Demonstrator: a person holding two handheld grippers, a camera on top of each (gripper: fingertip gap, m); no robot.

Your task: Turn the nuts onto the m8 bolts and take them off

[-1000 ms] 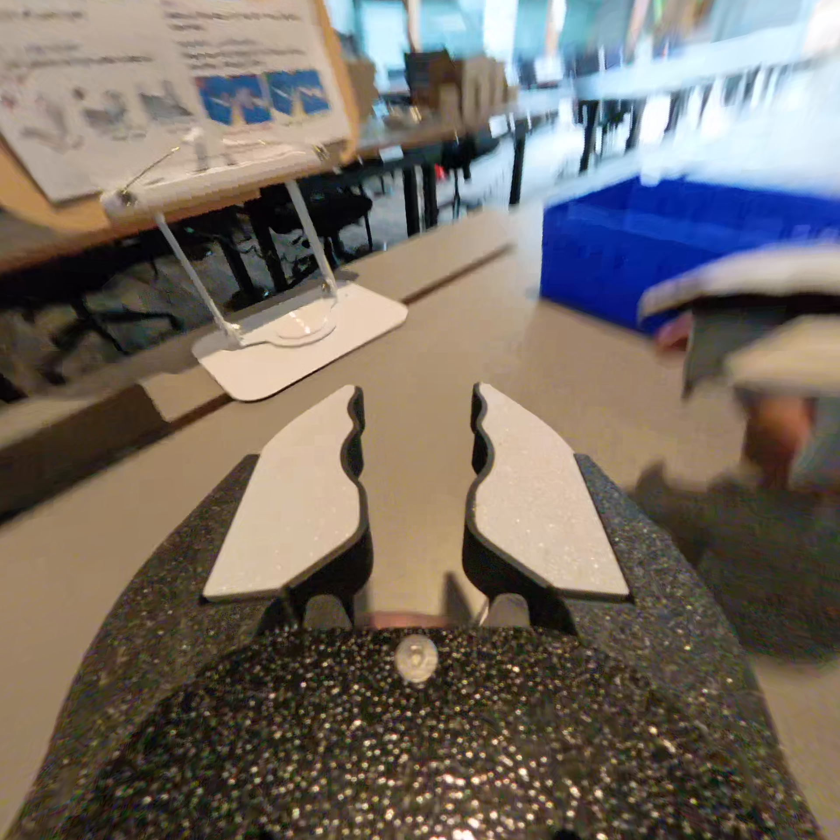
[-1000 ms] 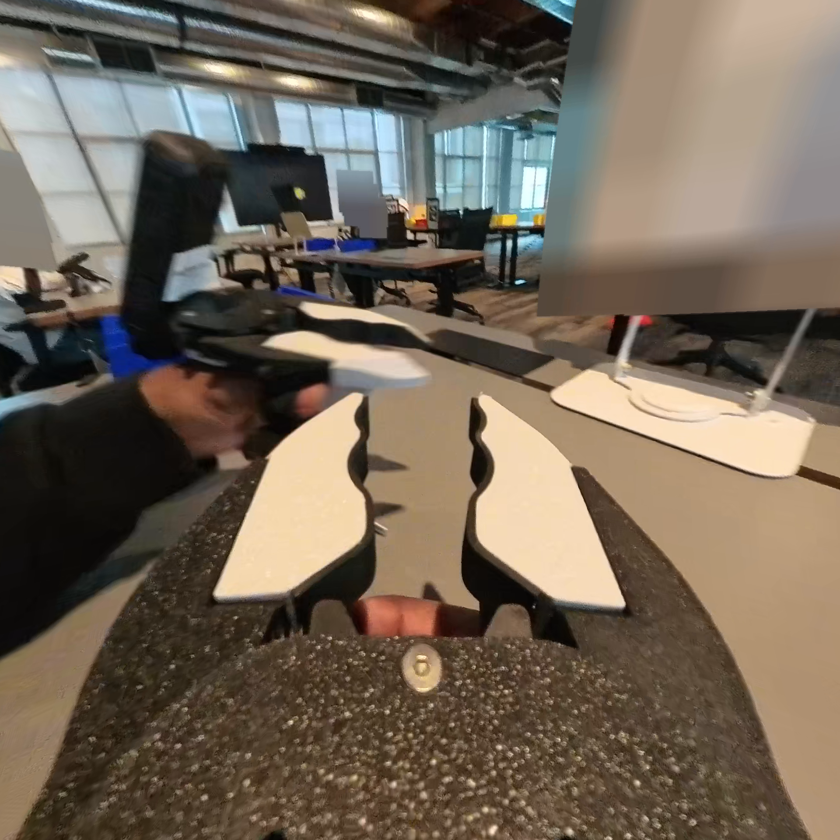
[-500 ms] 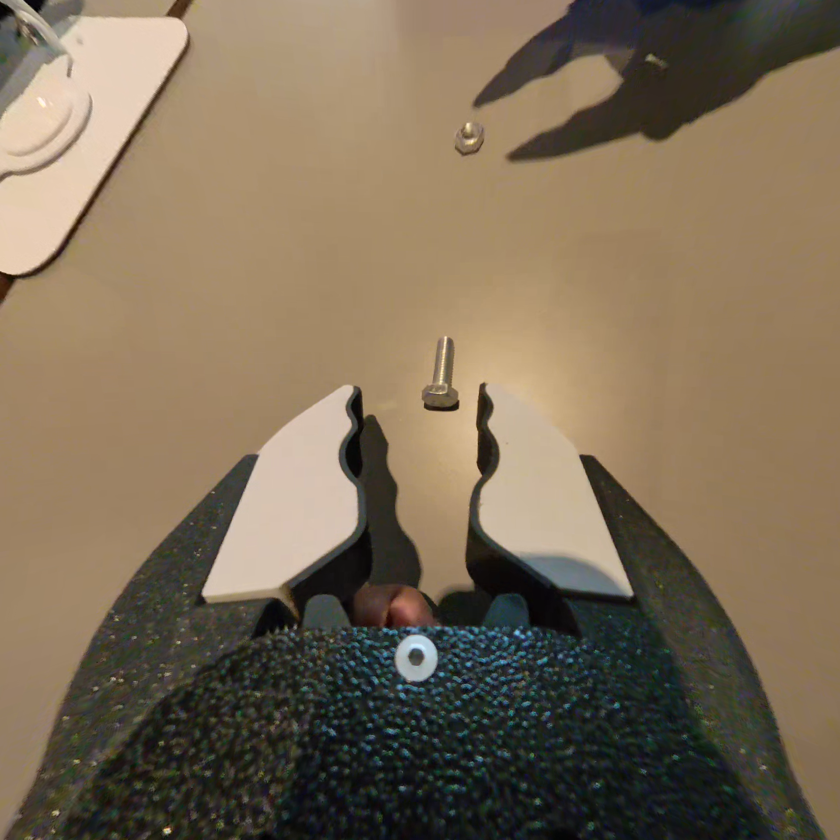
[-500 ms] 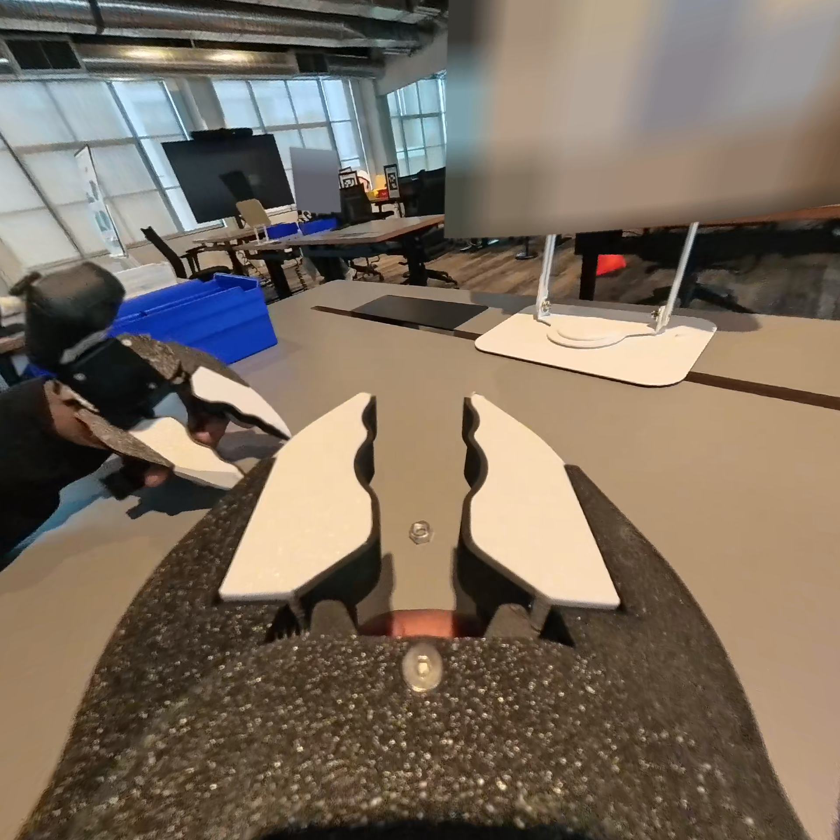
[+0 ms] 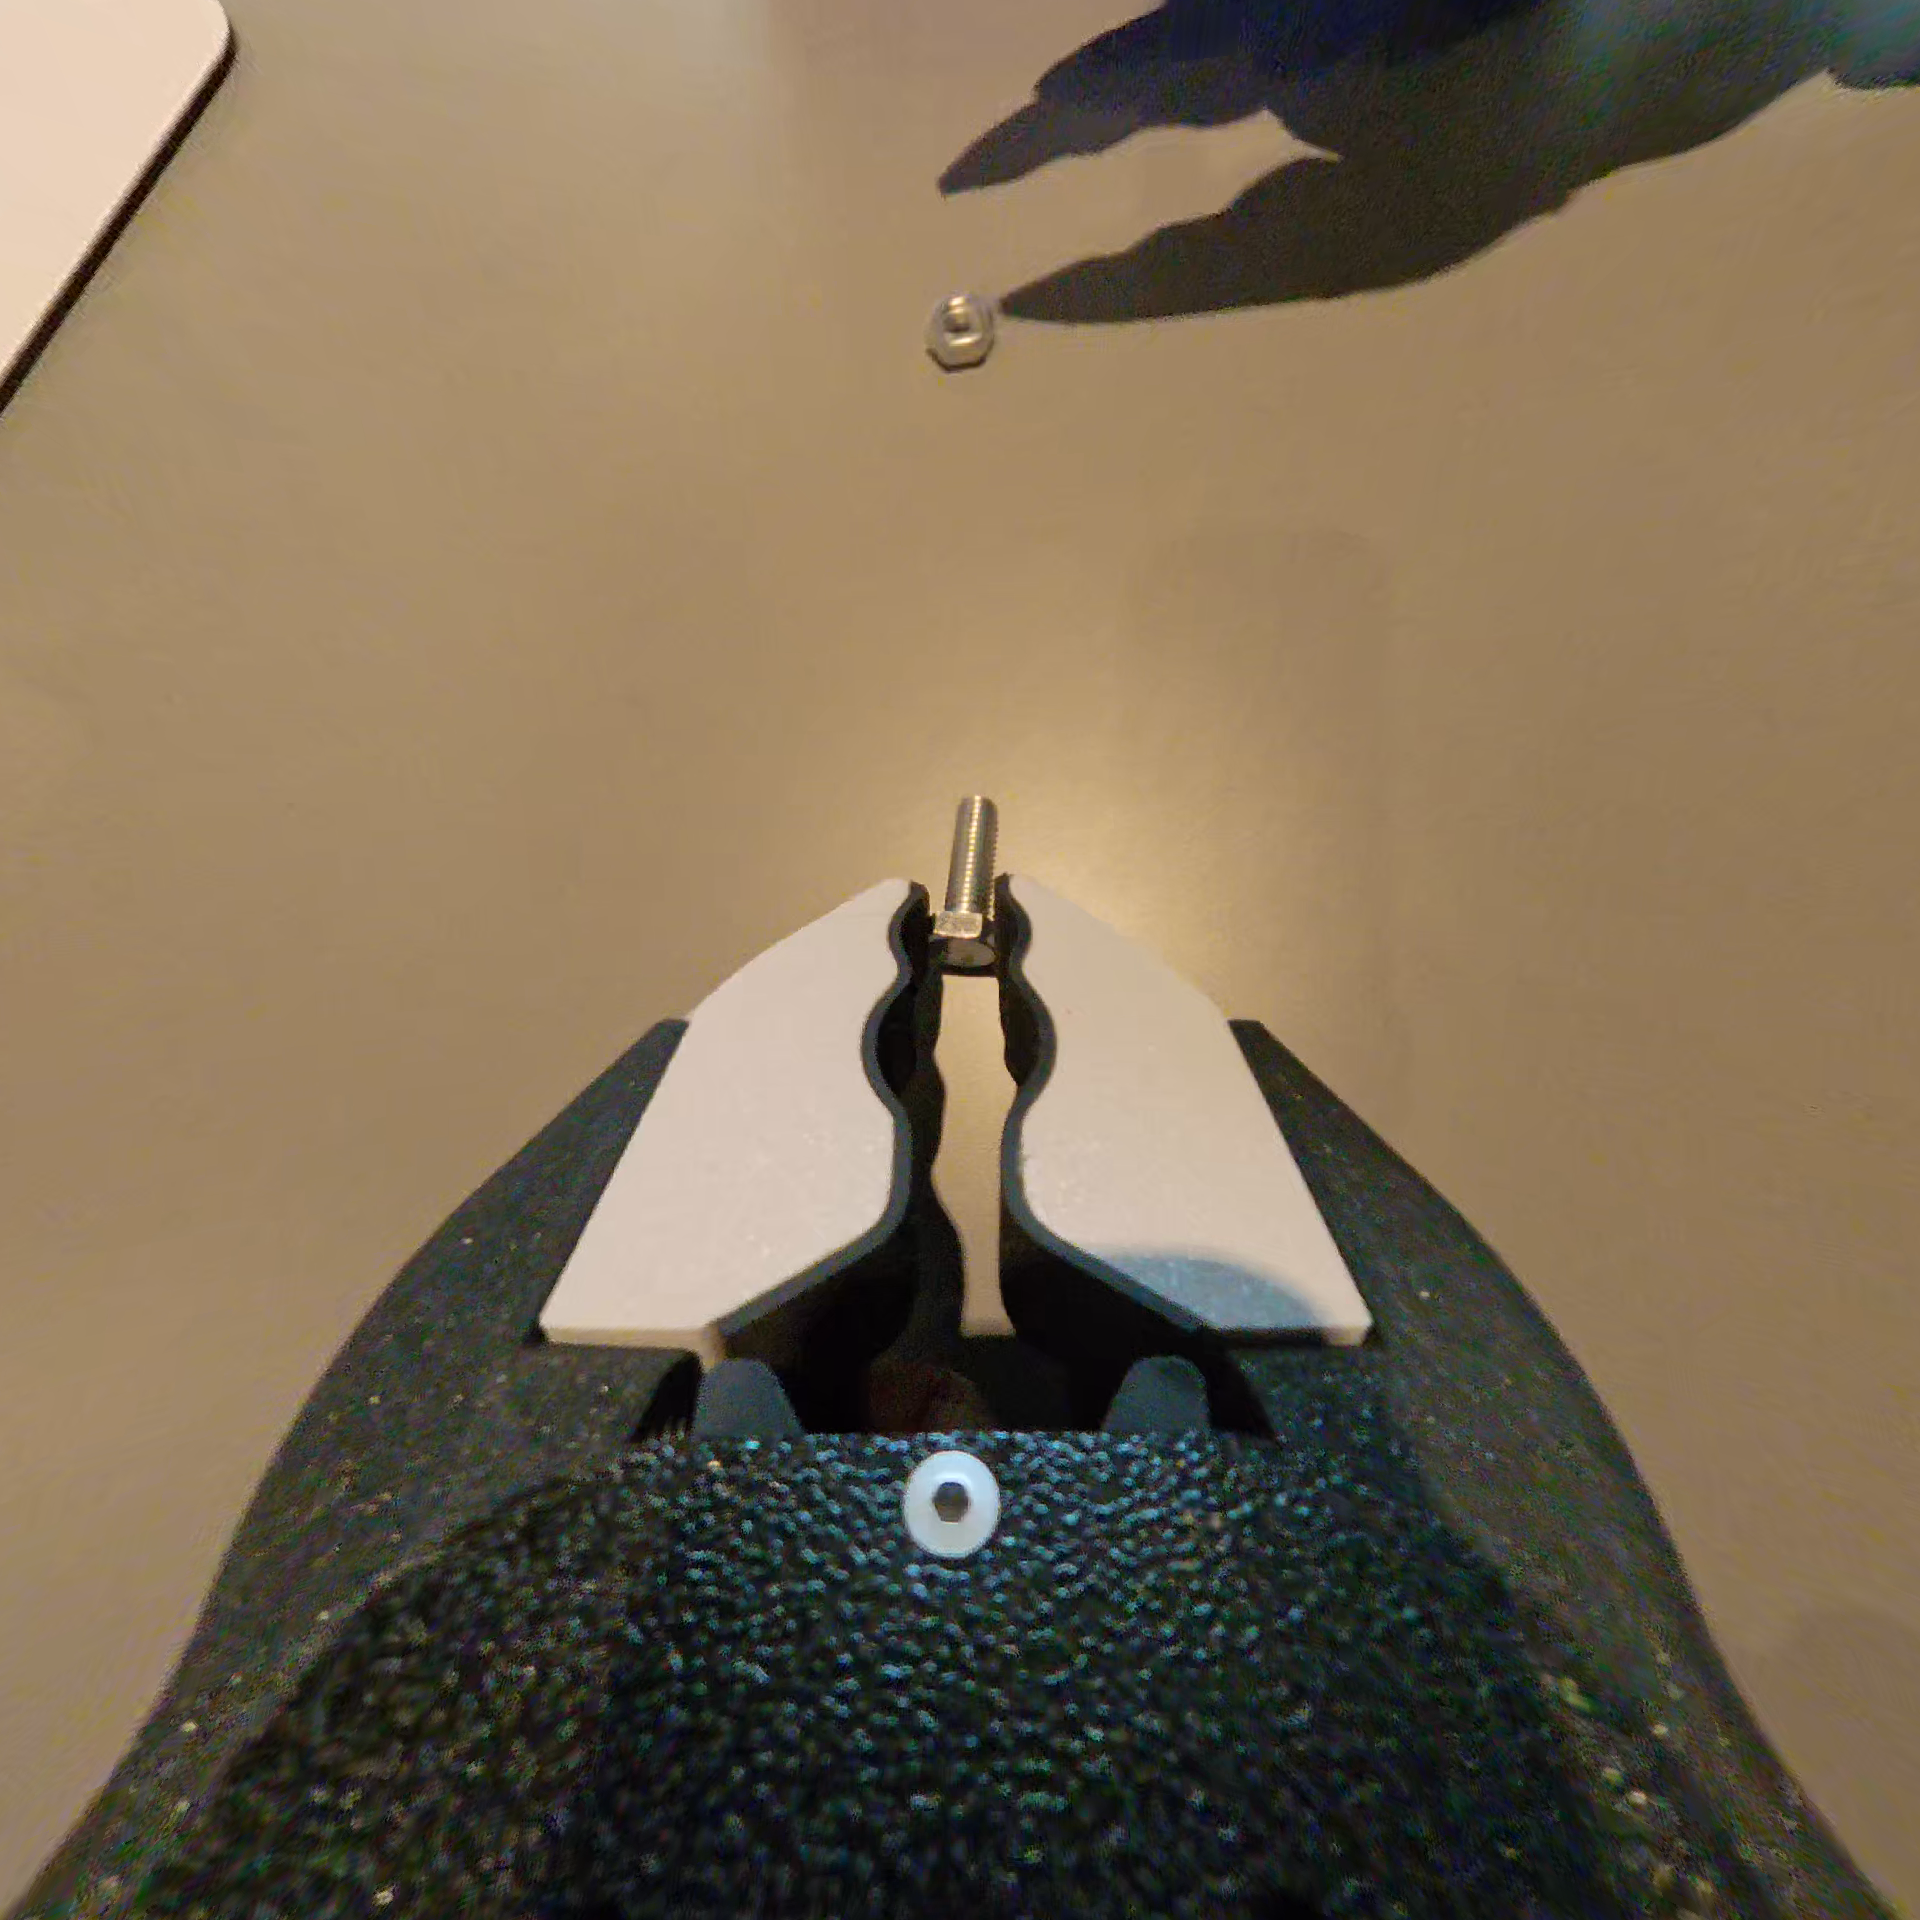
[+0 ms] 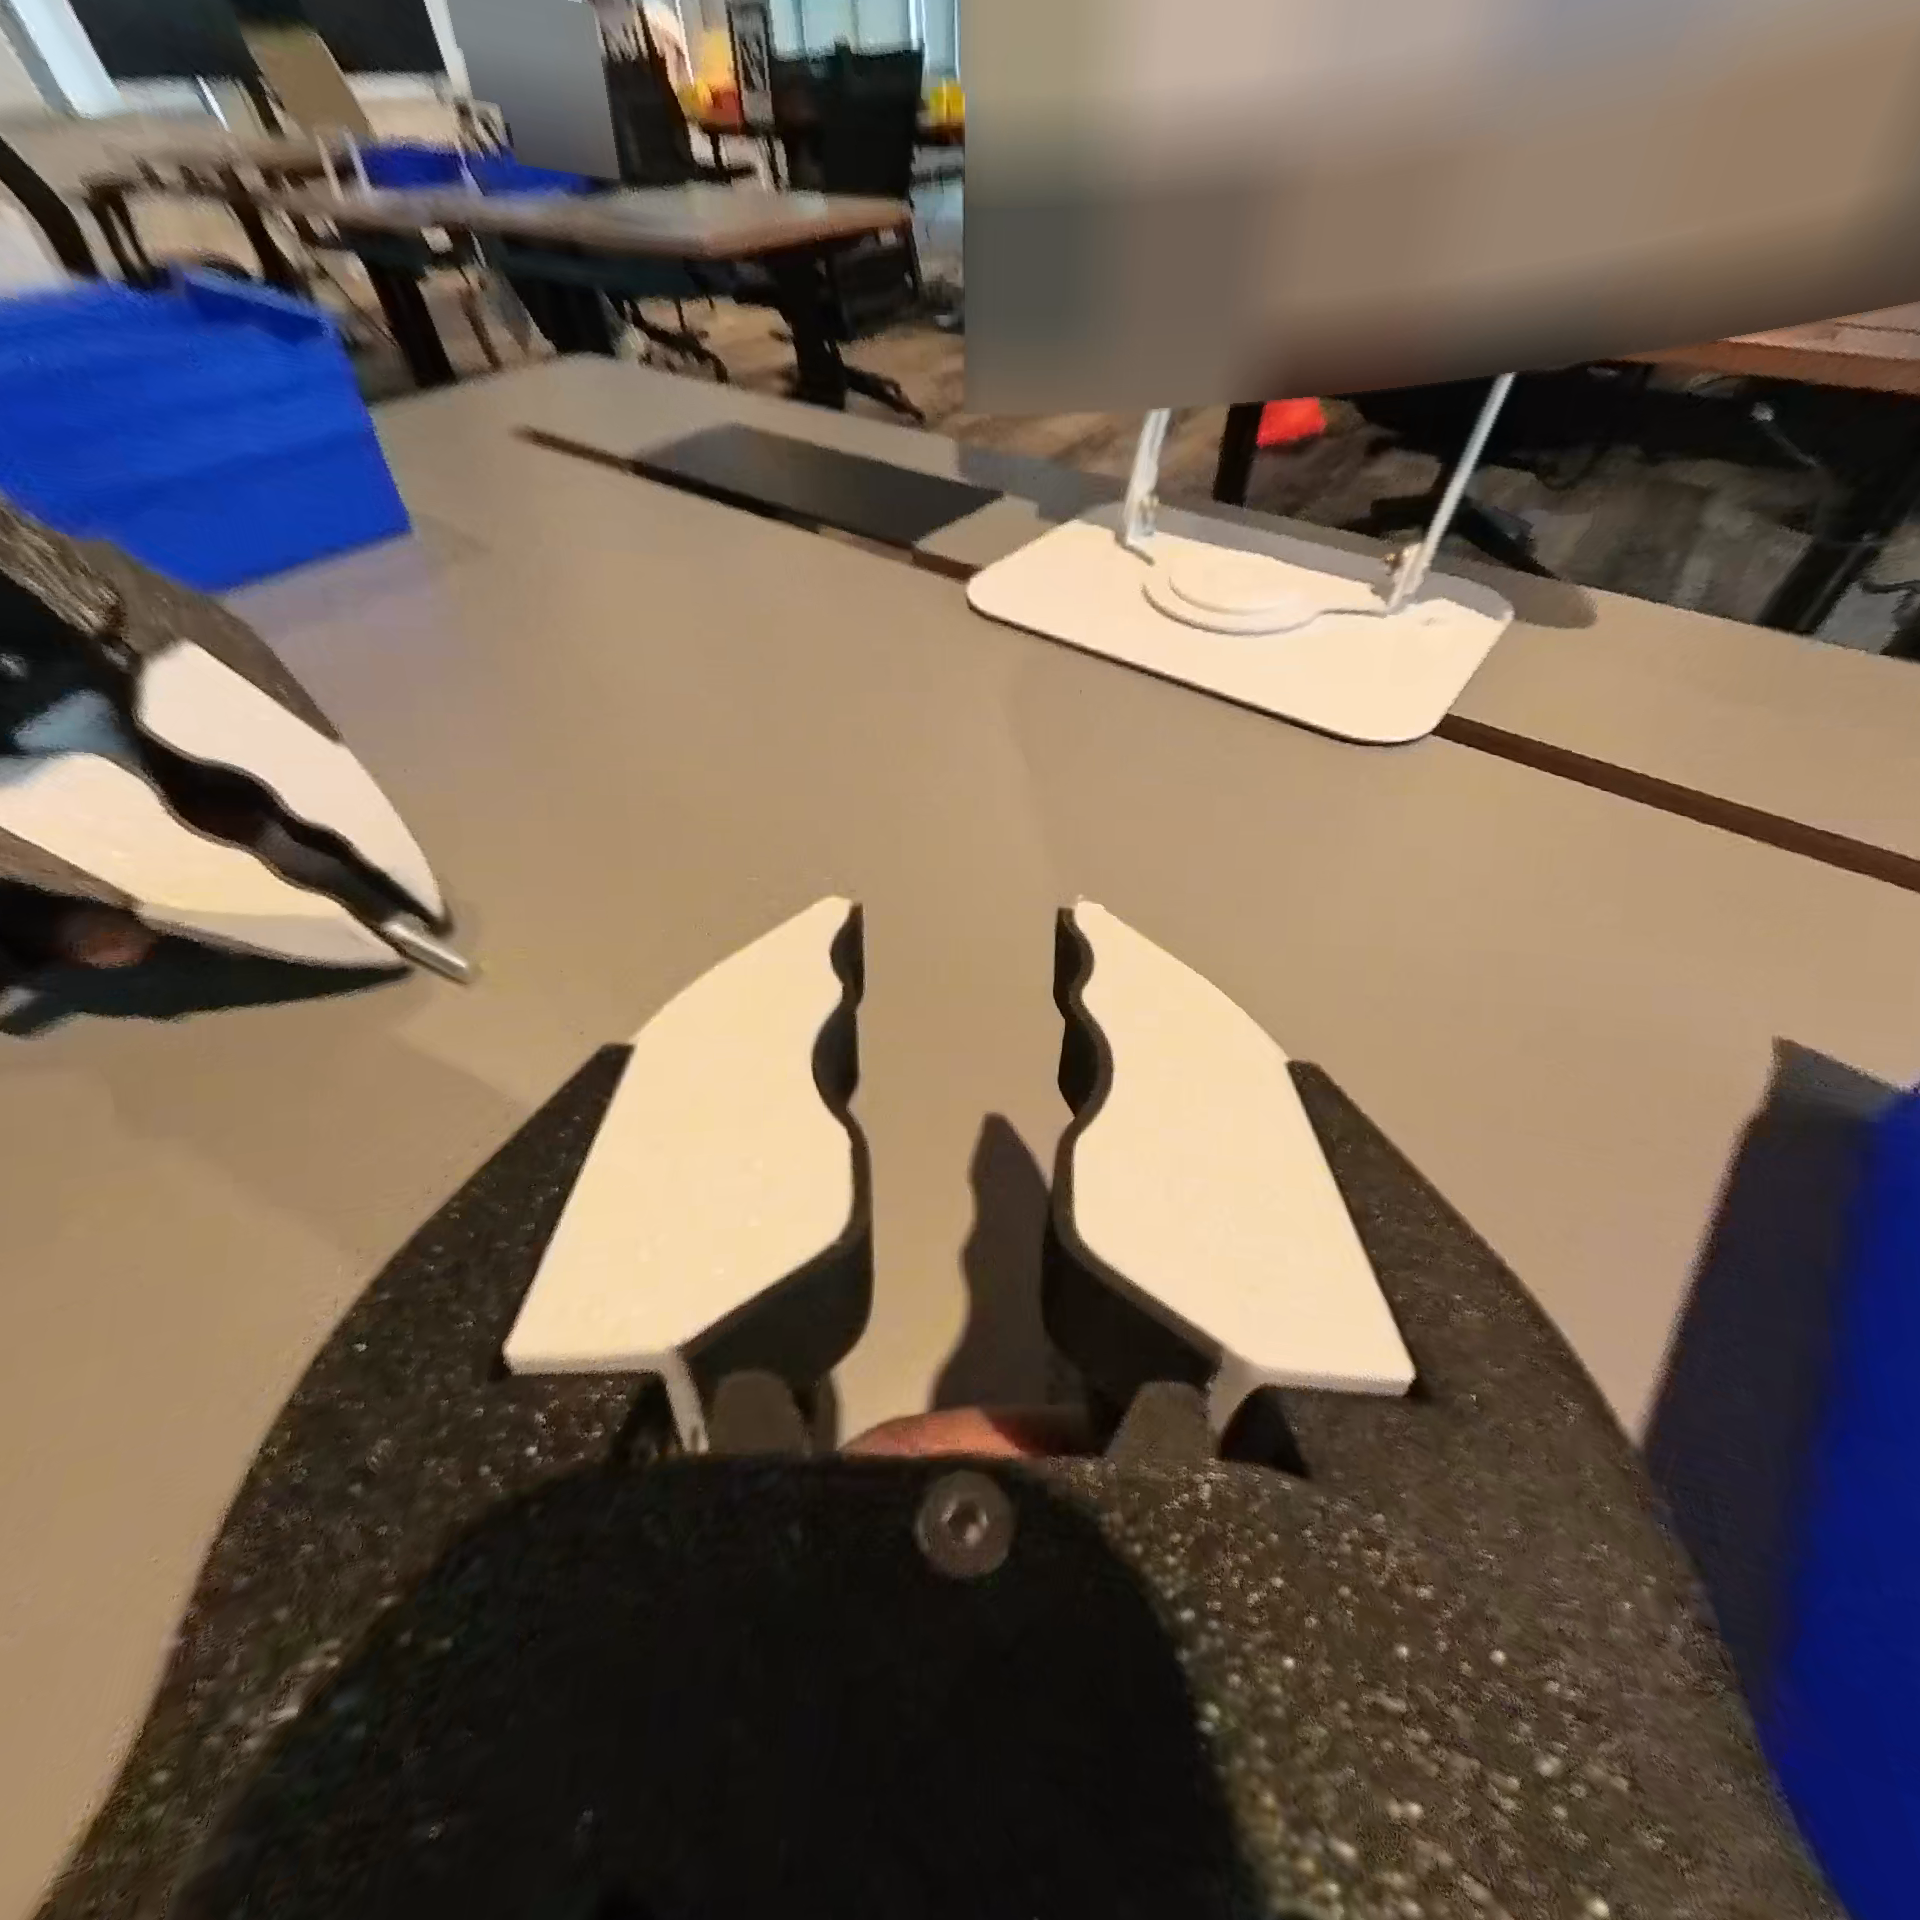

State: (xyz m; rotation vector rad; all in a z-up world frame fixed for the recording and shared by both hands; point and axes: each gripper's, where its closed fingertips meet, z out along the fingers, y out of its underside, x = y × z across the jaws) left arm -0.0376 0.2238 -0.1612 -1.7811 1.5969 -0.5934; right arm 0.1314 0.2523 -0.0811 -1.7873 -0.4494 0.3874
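Half a second ago the left gripper (image 5: 963, 914) hung spread over the loose M8 bolt (image 5: 970, 871); now its fingertips are clenched on the hex head, the threaded shank pointing toward 12 o'clock, free of the pads. Whether the bolt has left the grey table (image 5: 416, 675) cannot be told. The hex nut (image 5: 962, 330) lies untouched at 12 o'clock, well beyond the bolt's tip, with the shadow of the other tool just beside it at 1 o'clock. The right gripper (image 6: 958, 920) has its jaws released and holds nothing; the nut that sat between its fingers a moment ago is no longer in its view. In that view a blue bin (image 6: 187, 426) sits at 10 o'clock and a white stand base (image 6: 1236, 644) at 1 o'clock. The bolt looks secured, so picking up the nut is probably next.
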